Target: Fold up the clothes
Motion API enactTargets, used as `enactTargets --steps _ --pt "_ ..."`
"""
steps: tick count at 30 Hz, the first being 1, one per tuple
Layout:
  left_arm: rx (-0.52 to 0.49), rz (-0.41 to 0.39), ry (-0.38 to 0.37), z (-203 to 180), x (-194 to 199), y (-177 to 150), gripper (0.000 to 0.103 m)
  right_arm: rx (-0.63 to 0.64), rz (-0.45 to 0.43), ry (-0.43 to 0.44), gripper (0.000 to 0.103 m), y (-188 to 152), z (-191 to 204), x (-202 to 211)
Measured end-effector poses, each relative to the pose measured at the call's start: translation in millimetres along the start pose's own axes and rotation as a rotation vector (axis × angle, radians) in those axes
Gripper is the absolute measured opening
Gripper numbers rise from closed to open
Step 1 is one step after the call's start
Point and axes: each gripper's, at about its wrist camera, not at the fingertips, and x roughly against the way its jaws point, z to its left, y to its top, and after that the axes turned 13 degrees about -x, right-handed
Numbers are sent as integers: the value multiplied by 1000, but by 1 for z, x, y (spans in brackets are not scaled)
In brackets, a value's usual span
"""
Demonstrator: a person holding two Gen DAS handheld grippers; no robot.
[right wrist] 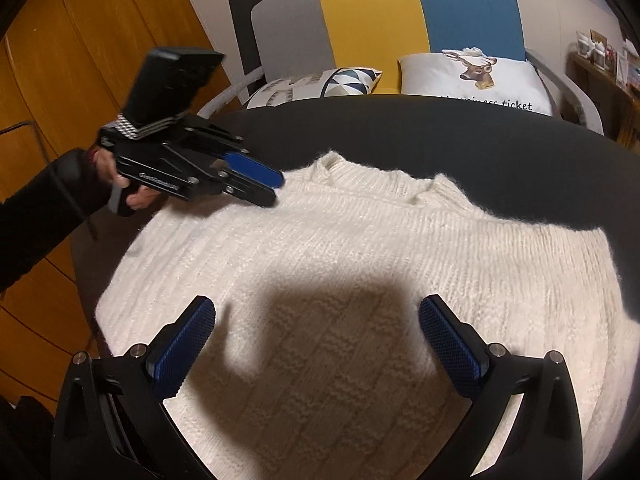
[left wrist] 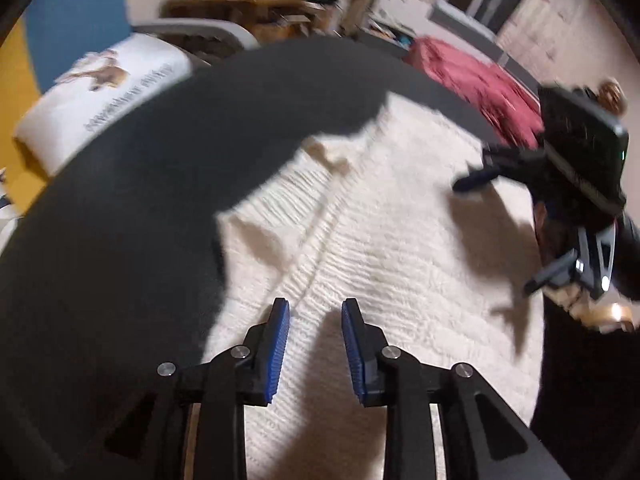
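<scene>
- White knit sweater (right wrist: 360, 264) spread flat on dark round table (right wrist: 440, 140), collar toward sofa; no fold visible.
- Left gripper (left wrist: 316, 344) parted, empty, above sweater.
- Right gripper (right wrist: 316, 344) spread wide, empty, above sweater.

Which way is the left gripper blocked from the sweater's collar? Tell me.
Probably none: the left gripper hovers just beside the white sweater collar, jaws nearly closed, with nothing between them.

counted across both wrist views

one white knit sweater (right wrist: 360, 264) on one dark tabletop (right wrist: 440, 136); two claws, the left claw (left wrist: 315, 344) at 6 o'clock in its own view and the right claw (right wrist: 316, 344) likewise; two printed pillows (right wrist: 472, 76) at 12 o'clock on one striped chair (right wrist: 372, 20); one red cloth (left wrist: 472, 76) at 2 o'clock.
</scene>
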Motion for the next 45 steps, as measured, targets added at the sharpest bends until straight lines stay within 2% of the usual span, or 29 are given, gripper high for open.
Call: enactTargets --steps 6,7,8,10,13,17,19,22,25,30,34,36,38,40,43,45 --pt "15 13 13 -4 -3 -3 25 33 3 -6 103 6 8 7" --pt "21 14 17 -5 -3 -4 19 38 0 -4 103 8 10 9" --pt "26 15 22 -5 -3 -4 8 43 -4 -8 103 9 12 9" --pt "-8 4 91 -18 -1 -7 5 51 -9 -25 103 11 14 10" --pt "-15 -38 180 -31 10 -7 4 61 -14 -80 103 15 17 7" --pt "69 -164 269 -30 36 -11 3 79 -15 -130 103 17 23 3" --pt "109 -198 290 -22 42 -8 3 92 -21 -131 103 17 27 4" --pt "101 -112 321 -10 12 1 3 102 -25 -119 103 18 32 4" --pt "122 -93 315 -4 -10 -6 3 93 1 -138 103 14 30 -8" --pt "132 -116 325 -6 -7 -9 4 87 38 -155 103 3 27 -25" --pt "260 -195 299 10 16 -16 8 101 24 -147 103 5 32 -23" --pt "311 -264 327 14 42 -24 8 115 2 -124 103 12 37 -17" --pt "368 -347 307 12 67 -36 8 142 -21 -113 103 19 46 -15" --pt "370 -401 284 0 81 -45 8 162 -32 -125 103 27 52 -20" --pt "354 -326 297 -18 63 -48 8 129 -7 -196 103 36 45 -40" --pt "411 -159 391 -14 25 -54 12 75 25 -264 103 39 33 -60"
